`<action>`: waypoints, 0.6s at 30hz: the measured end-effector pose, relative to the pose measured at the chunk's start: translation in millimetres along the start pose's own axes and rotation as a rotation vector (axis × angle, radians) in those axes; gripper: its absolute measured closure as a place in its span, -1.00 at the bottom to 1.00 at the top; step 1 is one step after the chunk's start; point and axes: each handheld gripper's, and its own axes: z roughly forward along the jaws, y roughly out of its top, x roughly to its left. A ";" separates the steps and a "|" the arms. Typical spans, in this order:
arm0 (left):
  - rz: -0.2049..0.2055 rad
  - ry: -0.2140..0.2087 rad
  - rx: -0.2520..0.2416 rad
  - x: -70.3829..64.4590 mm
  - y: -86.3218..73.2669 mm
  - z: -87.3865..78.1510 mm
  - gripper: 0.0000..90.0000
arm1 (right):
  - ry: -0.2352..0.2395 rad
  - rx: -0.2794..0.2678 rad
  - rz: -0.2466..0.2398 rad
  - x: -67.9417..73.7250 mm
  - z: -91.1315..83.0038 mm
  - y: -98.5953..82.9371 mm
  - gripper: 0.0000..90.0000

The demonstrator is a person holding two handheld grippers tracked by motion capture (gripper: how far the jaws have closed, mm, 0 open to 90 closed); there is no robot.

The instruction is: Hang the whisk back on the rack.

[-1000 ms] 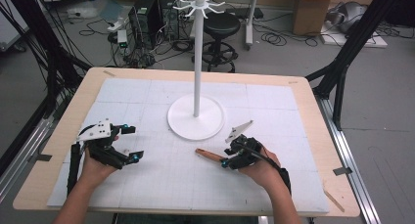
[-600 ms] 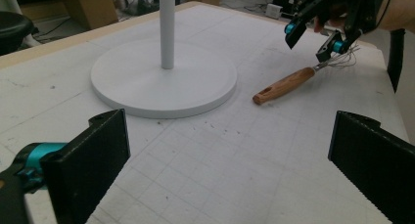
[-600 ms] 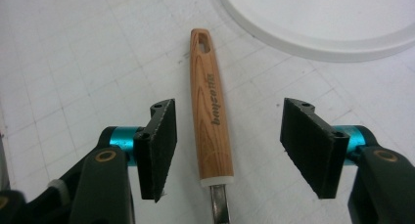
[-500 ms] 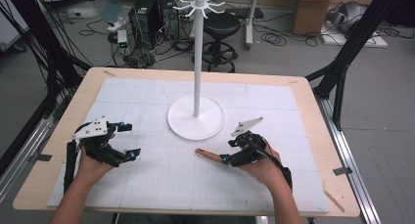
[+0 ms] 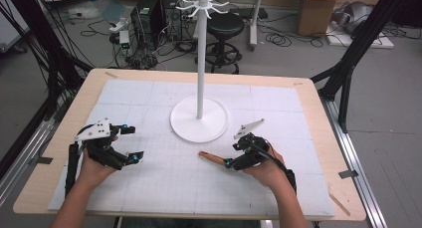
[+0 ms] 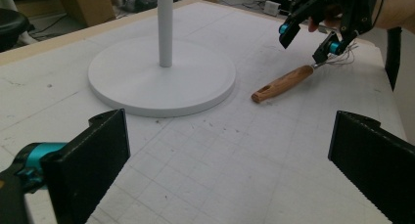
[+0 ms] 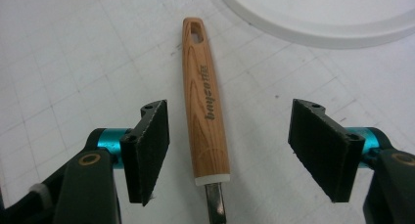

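Printed in dark letters along the wooden handle (image 7: 205, 99), lying on the table: "boyeo", followed by smaller characters too small to make out.

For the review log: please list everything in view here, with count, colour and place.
Utensil with wooden handle: one, brown handle with metal shaft, lying flat on the mat, between the right gripper's open jaws.
Hanging stand: one, white, round base mid-table, pole rising to hooks.
Grid mat: one, white, covering the table.
Table: one, light wood.
Stool: one, black, on the floor behind the table.
Left gripper: black with teal, open, near the table's left side.
Right gripper: black with teal, open.
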 end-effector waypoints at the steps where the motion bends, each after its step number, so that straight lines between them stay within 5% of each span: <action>1: 0.000 0.001 0.003 -0.4 -0.1 0.3 -0.95 | 0.000 0.015 -0.001 0.5 1.8 0.2 -0.30; 8: 0.003 0.003 0.013 -1.8 -0.3 1.2 -0.95 | -0.008 0.094 -0.021 6.3 15.0 -0.7 -0.16; 11: 0.005 0.004 0.013 -2.6 0.1 1.3 -0.95 | -0.003 0.157 -0.025 9.2 25.9 -5.3 0.05; 13: 0.009 0.002 0.016 -3.0 0.2 1.5 -0.95 | -0.038 0.159 -0.037 12.0 24.6 -5.0 0.29; 15: 0.007 0.003 0.012 -3.1 0.3 1.4 -0.95 | -0.025 0.173 -0.026 12.0 23.4 -4.1 0.46; 18: 0.005 0.002 0.012 -3.3 0.3 1.3 -0.95 | -0.034 0.194 -0.043 13.9 23.9 -1.8 0.49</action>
